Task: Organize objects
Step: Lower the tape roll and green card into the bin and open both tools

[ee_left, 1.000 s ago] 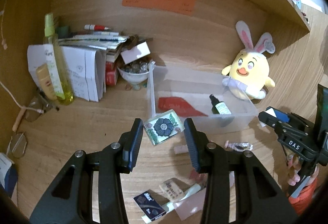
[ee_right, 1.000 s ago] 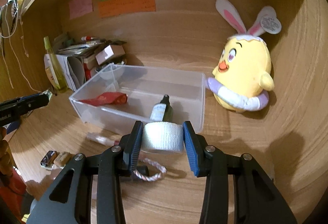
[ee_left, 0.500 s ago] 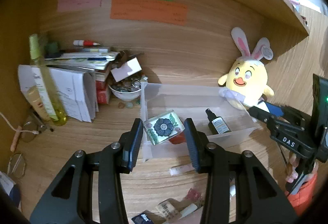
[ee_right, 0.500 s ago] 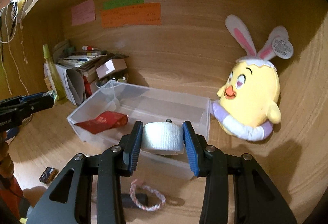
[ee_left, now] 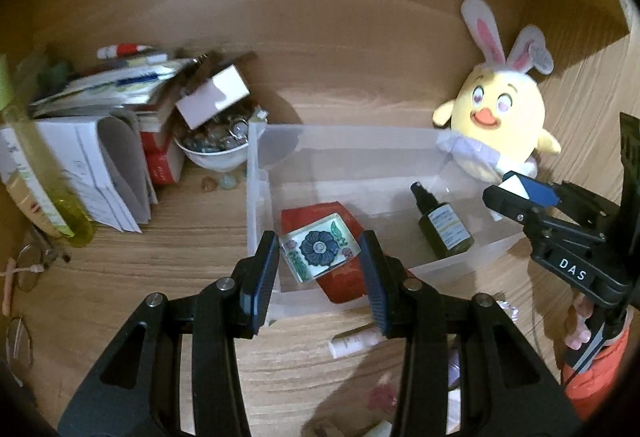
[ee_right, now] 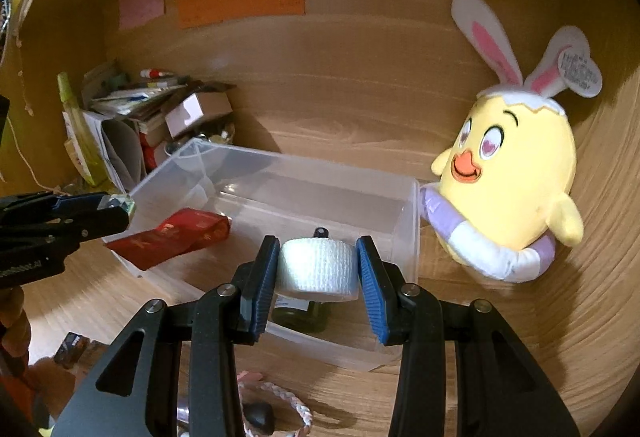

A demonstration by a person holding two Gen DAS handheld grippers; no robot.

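Clear plastic bin [ee_right: 404, 237], woodgrain desk [ee_left: 168, 237]

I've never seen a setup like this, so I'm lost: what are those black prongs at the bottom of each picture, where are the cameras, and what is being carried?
No robot here: a person holds a hand-operated claw in each hand, and each claw has a wide-angle camera looking out along its two fingers. One picture comes from the left claw, the other from the right claw. The left one grips a flower-patterned tile; the right one grips a white tape roll. Both hang over a clear plastic bin on a wooden desk. In the bin lie a red packet and a dark spray bottle. A yellow chick plush sits beside it.
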